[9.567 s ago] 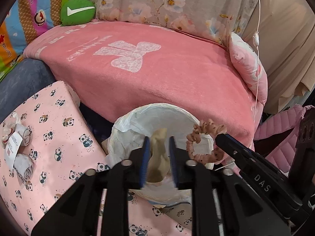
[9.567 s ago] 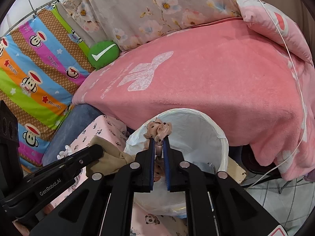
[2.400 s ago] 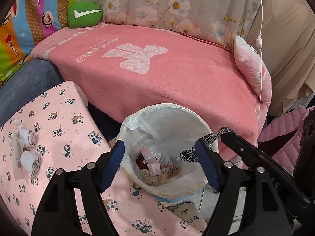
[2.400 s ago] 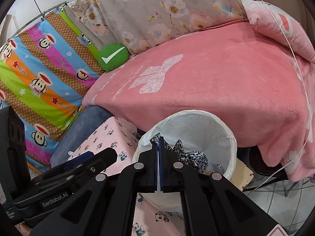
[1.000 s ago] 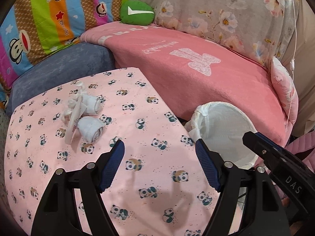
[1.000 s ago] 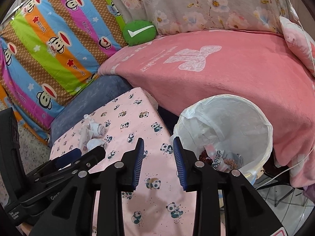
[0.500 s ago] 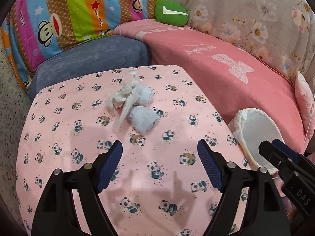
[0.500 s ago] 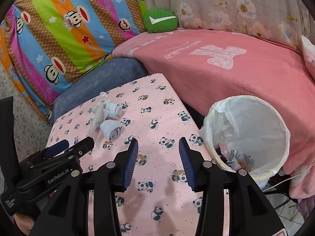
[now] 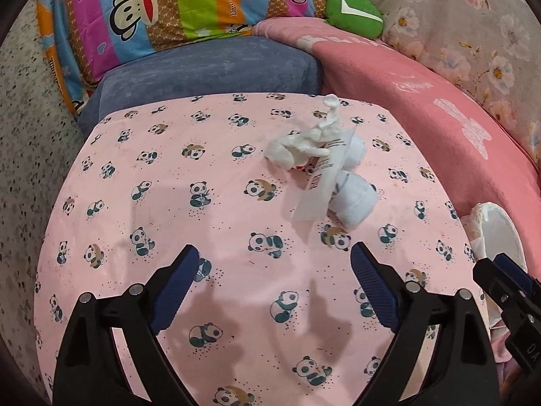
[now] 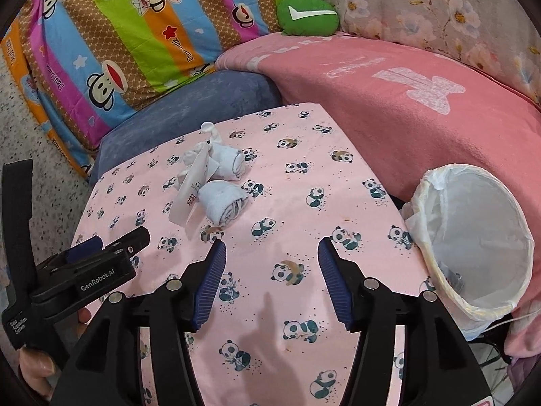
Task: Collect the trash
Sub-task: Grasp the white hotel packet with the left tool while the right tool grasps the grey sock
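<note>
The left gripper [image 9: 272, 270] hangs over a pink cloth [image 9: 209, 237] printed with pandas, its two blue-padded fingers [image 9: 175, 284] spread wide with nothing between them; its jaws have just been opening further. The right gripper [image 10: 268, 270] is over the same cloth, fingers [image 10: 209, 280] also apart and empty, though less widely, and its jaws have likewise just been opening.

The trash lies ahead of both pairs of fingers, clear of them. It is a small heap: a crumpled white tissue [image 9: 297, 147] with a twisted tail sticking up, a white paper tag [image 9: 319, 182] with print on it lying slantwise across the heap, and two pale blue rolled cloth bundles [image 9: 355, 199], one nearer the fingers and one behind it. In the left view the heap sits beyond the gap between the fingers, somewhat toward the right finger. In the right view it sits up and to the left of the left finger, with the nearer roll [image 10: 223, 203] closest to it.

A bin [image 10: 473, 233] lined with a white bag stands off the right edge of the cloth, to the right of the right gripper's fingers; a few scraps show at its bottom. In the left view only a sliver of its rim [image 9: 490, 230] shows beyond the right finger.

Behind the cloth are a blue cushion [image 9: 209, 71], a pink blanket [image 10: 405, 108], a striped monkey-print sheet [image 10: 118, 34] and a green pillow [image 10: 307, 15].
</note>
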### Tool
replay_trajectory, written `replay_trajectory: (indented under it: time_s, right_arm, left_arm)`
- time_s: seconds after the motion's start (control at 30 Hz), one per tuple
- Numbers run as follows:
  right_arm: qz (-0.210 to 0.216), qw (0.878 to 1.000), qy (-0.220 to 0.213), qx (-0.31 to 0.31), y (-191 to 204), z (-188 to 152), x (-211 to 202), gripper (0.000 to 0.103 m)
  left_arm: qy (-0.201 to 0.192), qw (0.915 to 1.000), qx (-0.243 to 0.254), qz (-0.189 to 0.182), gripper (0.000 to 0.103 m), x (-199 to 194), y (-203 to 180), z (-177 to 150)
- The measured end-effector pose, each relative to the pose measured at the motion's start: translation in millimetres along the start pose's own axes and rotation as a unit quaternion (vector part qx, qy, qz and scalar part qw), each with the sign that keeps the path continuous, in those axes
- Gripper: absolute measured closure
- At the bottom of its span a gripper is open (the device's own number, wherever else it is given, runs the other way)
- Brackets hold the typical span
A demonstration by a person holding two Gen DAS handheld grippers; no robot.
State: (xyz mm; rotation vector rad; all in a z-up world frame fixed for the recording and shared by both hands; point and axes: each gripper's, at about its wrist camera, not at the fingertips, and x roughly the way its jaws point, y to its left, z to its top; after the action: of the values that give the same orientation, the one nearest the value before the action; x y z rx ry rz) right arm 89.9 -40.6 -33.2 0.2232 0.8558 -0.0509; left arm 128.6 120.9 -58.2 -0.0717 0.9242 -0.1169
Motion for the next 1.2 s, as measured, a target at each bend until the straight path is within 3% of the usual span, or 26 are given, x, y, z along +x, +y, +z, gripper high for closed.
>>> replay_trajectory:
  time_s: [0.2,0.5,0.63,0.7,0.83,0.93,1.2]
  right_arm:
    - [0.006,1.0,0.013,-0.008,14.5,8.6,31.1,0.046]
    - [0.009,1.0,0.027,-0.013,20.0,26.6,72.9,0.045]
    - [0.01,0.999,0.035,-0.015,21.7,33.2,88.6,0.045]
    - [0.013,0.999,0.04,-0.015,22.0,34.2,95.2,0.045]
    - [0.026,0.998,0.05,-0.017,26.5,35.9,109.8,0.045]
    - [0.033,0.998,0.054,-0.025,32.2,36.7,117.9,0.045]
    - [0.044,0.996,0.062,-0.038,55.3,38.4,139.3,0.045]
  left_arm:
    - [0.005,0.9999,-0.007,-0.009,0.016,16.4,4.1,17.5]
    - [0.033,0.9974,0.001,-0.064,0.02,59.0,-18.9,43.3]
    - [0.061,0.9944,-0.008,-0.086,0.044,79.7,-18.1,45.8]
    - [0.069,0.9923,-0.02,-0.1,0.051,84.6,-14.2,46.0]
    - [0.076,0.9888,-0.03,-0.125,0.084,84.4,-5.3,44.3]
    - [0.073,0.9846,-0.054,-0.149,0.09,78.4,8.6,42.9]
    - [0.064,0.9857,-0.07,-0.139,0.093,67.9,29.4,36.8]
